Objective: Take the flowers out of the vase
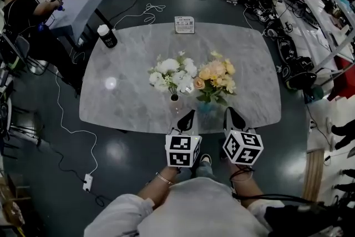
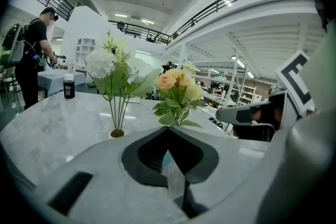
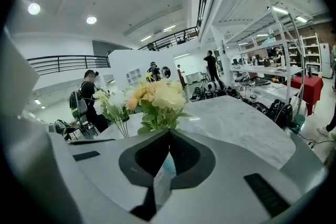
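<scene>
Two bunches stand on the grey marble table [image 1: 127, 91]. White flowers [image 1: 169, 72] rise from a small narrow vase [image 1: 174, 99]. Right of them, peach and yellow flowers [image 1: 215, 77] stand in a clear glass vase [image 1: 209, 109]. My left gripper [image 1: 187, 117] is shut and empty at the table's near edge, pointing at the gap between the vases. My right gripper [image 1: 233, 116] is shut and empty, just right of the glass vase. In the left gripper view, the white flowers [image 2: 107, 63] and peach bunch [image 2: 177, 86] stand beyond my left gripper [image 2: 168, 128]. In the right gripper view, the yellow bunch [image 3: 157, 97] stands close ahead of my right gripper [image 3: 169, 132].
A black bottle with a white cap [image 1: 106, 36] stands at the table's far left corner, and a small card [image 1: 184, 25] at its far edge. A person [image 1: 22, 5] works at another table far left. Bags [image 1: 297, 72] and cables [image 1: 72, 130] lie on the floor.
</scene>
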`<state>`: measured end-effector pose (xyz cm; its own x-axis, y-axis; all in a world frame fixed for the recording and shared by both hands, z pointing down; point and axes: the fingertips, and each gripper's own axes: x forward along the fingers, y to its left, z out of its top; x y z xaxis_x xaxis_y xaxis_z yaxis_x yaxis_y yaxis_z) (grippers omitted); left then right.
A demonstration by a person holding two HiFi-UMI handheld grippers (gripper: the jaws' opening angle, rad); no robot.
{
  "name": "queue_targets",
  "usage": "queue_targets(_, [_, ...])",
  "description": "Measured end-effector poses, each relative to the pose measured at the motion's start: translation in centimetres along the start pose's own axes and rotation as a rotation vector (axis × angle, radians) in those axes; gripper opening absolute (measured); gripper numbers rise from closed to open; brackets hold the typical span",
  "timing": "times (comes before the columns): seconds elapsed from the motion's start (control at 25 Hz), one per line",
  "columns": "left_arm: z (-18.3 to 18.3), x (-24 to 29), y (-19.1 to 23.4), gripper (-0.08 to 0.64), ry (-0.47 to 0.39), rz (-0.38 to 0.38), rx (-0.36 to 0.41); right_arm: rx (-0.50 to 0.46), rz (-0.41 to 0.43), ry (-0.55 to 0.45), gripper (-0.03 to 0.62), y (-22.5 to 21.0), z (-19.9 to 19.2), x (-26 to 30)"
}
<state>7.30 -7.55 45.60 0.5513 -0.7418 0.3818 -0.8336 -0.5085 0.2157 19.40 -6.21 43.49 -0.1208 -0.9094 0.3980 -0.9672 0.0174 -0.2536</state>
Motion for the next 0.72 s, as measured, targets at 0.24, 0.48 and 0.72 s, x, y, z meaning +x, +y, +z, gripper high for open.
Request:
queue_targets(0.24, [-1.4, 1.4, -0.7, -0.002, 0.021, -0.022, -0.005, 0.059, 0.037, 0.028, 0.006, -0.8, -1.1, 0.1])
queue_targets(0.48, [-4.0, 3.3, -1.5, 0.056, 0.058, -0.058, -0.022, 0.08, 0.069, 0.062, 0.006, -1.1, -2.7, 0.9])
queue_targets(0.72, [-5.7, 5.2, -1.4, 0.112, 0.085, -0.054, -0.008, 0.106, 0.081, 0.101, 0.006, -2.2, -4.6, 1.8])
